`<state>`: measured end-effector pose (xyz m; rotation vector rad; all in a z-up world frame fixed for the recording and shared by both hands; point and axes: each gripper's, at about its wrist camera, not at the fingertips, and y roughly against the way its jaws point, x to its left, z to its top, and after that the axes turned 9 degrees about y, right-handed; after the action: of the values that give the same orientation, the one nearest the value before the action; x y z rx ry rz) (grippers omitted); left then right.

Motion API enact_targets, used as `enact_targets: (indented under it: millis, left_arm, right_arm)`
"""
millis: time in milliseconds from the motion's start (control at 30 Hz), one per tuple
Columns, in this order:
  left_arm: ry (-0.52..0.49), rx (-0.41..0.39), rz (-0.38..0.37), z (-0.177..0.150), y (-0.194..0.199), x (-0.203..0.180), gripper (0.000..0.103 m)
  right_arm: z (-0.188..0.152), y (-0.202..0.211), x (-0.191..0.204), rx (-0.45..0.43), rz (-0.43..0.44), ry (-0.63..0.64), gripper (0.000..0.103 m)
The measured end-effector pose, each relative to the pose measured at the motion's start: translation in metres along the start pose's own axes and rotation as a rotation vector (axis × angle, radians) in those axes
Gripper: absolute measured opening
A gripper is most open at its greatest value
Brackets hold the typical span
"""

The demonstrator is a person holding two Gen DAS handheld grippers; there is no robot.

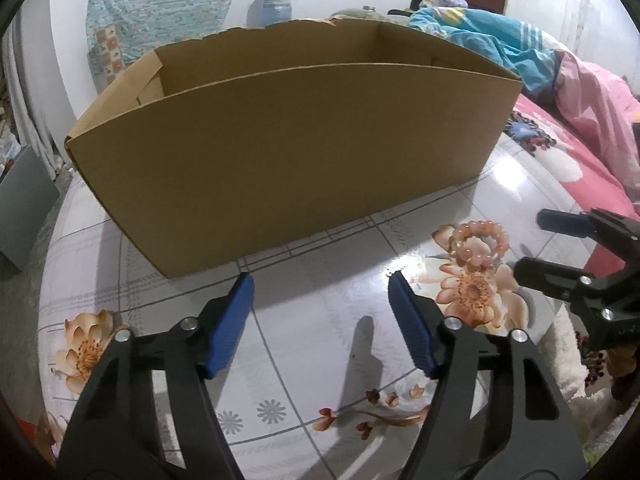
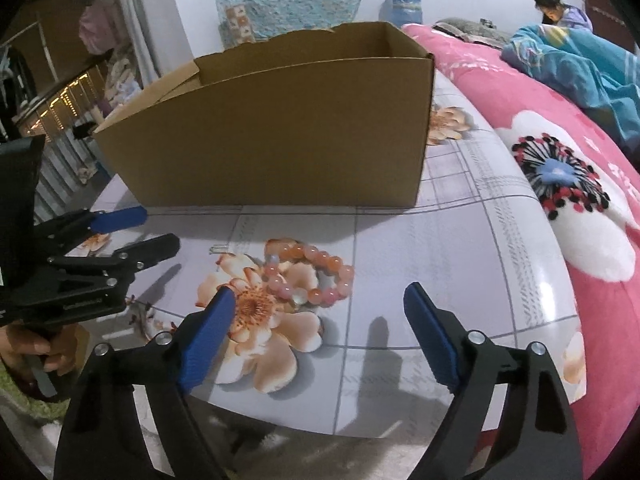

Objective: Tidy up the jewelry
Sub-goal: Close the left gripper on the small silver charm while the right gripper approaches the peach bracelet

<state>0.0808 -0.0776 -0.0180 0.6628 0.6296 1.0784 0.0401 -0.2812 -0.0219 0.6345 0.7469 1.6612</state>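
Note:
A bracelet of pink and orange beads [image 2: 332, 260] lies flat on the flower-printed table cover [image 2: 440, 260], in front of an open cardboard box [image 2: 272, 132]. My right gripper [image 2: 320, 292] hovers just short of the bracelet with its blue pads wide apart, and nothing is pressed between them. In the left wrist view the bracelet [image 1: 500, 240] lies to the right of my left gripper [image 1: 320, 280], which is open over bare cover facing the box [image 1: 280, 152]. The right gripper [image 1: 532, 242] shows at the right edge, and the left gripper [image 2: 158, 229] shows at the left of the right wrist view.
The box stands at the far side of the table cover [image 1: 320, 340]. A bed with a pink flowered quilt [image 2: 560, 160] and a blue blanket [image 2: 580, 64] borders the table on the right. A person [image 2: 560, 12] sits far behind. A hand [image 2: 32, 352] holds the left gripper's handle.

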Motion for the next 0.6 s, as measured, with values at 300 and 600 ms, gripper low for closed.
enact_targets:
  millis: [300,600]
  left_arm:
    - [-0.032,0.021,-0.072,-0.003,0.0,-0.016,0.047]
    - [-0.078,0.053,-0.118,0.004,-0.018,-0.039,0.026]
  right_arm:
    - [-0.006,0.002,-0.001,-0.045,0.014,0.002,0.074]
    - [-0.009,-0.002,-0.003,-0.047,0.025,-0.003,0.071]
